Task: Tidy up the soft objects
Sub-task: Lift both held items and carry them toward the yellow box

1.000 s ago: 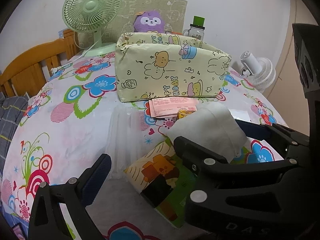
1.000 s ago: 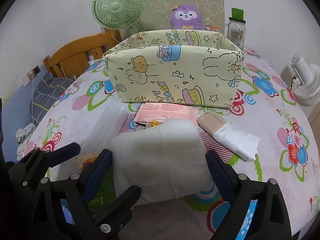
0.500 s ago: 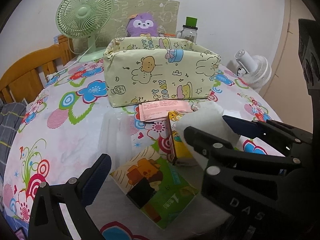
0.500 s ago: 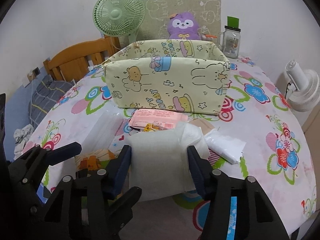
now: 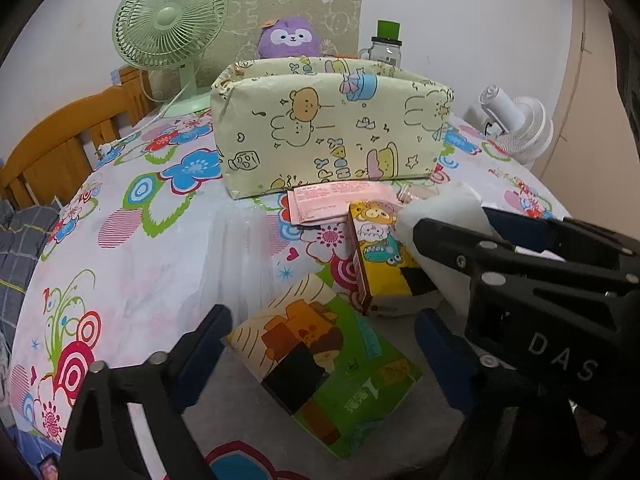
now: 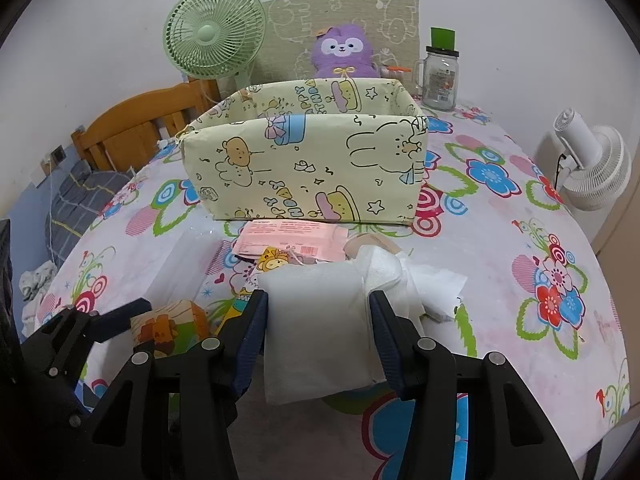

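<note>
A white folded tissue pack (image 6: pixel 320 328) is clamped between the blue pads of the right gripper (image 6: pixel 318 322), both pads pressed flat against its sides, and it is held just above the flowered tablecloth (image 6: pixel 500 280). From the left wrist view the same pack (image 5: pixel 444 212) is seen at the right, caught in the black tongs of the right gripper (image 5: pixel 486 226).

The left gripper (image 5: pixel 320 344) is spread wide, nothing between its pads; a green-and-yellow cartoon tissue pack (image 5: pixel 328 364) is framed in the gap below it, lying flat on the cloth. Just beyond it a yellow cartoon packet (image 5: pixel 380 256) is seen tilted, touching the white pack's side.

The pale yellow fabric storage box (image 6: pixel 304 172) printed with bears and rabbits is stood behind the heap, open at the top. Only its far inner wall is visible from the right wrist view; its floor is hidden by the front wall, so any contents cannot be told. A pink flat packet (image 6: pixel 288 238) is laid against the box's front base, and a crumpled clear wrapper with white tissue (image 6: pixel 436 284) is lying just right of the held pack.

Behind the box a purple plush toy (image 6: pixel 344 54), a green desk fan (image 6: pixel 216 36) and a glass jar with a green lid (image 6: pixel 440 76) are lined up by the wall. A white fan (image 6: pixel 592 168) is placed off the table's right edge.
</note>
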Motion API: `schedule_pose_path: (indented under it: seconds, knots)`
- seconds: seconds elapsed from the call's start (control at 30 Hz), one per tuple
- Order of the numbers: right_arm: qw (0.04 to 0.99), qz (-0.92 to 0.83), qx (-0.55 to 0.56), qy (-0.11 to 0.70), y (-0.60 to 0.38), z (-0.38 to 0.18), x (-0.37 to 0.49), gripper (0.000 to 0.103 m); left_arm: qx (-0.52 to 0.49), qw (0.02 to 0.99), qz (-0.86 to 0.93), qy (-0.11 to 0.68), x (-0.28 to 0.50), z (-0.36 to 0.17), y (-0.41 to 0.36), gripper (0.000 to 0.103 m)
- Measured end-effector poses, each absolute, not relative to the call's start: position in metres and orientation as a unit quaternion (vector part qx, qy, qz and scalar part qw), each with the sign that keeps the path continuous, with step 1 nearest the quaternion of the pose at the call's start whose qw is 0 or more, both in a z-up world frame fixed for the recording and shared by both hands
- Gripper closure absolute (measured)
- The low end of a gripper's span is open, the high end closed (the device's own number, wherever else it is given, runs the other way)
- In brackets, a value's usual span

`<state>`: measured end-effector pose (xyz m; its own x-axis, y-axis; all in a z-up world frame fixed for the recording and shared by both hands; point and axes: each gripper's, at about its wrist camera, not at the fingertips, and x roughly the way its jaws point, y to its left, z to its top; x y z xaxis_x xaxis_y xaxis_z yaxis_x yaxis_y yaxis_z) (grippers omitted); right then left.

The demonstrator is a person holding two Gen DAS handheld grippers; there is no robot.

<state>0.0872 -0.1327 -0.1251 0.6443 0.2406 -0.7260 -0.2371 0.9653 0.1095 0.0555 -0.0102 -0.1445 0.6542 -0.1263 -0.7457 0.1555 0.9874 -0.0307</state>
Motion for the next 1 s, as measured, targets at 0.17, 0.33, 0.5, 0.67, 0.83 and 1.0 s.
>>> schedule_pose_path:
  seconds: [0.17, 0.33, 0.5, 0.67, 0.83, 1.0]
  knots:
    - [0.907, 0.129, -0.001, 0.402, -0.13, -0.125, 0.087, 0.048, 0.015, 0.91, -0.074, 0.407, 0.056, -0.143, -0.007, 0.033]
    - [0.907, 0.128, -0.002, 0.402, -0.127, -0.124, 0.086, 0.048, -0.002, 0.914, -0.073, 0.4, 0.055, -0.137, -0.001, 0.039]
    - [0.908, 0.127, -0.001, 0.4, -0.126, -0.122, 0.084, 0.048, -0.006, 0.92, -0.075, 0.386, 0.056, -0.126, -0.002, 0.041]
    - [0.912, 0.123, 0.005, 0.392, -0.129, -0.114, 0.081, 0.048, -0.004, 0.922, -0.079, 0.379, 0.057, -0.119, -0.004, 0.041]
    - [0.915, 0.12, 0.008, 0.386, -0.132, -0.104, 0.08, 0.048, -0.003, 0.924, -0.08, 0.374, 0.059, -0.111, -0.006, 0.041]
    - [0.918, 0.12, 0.01, 0.378, -0.134, -0.094, 0.081, 0.048, -0.003, 0.927, -0.081, 0.367, 0.061, -0.101, -0.009, 0.041]
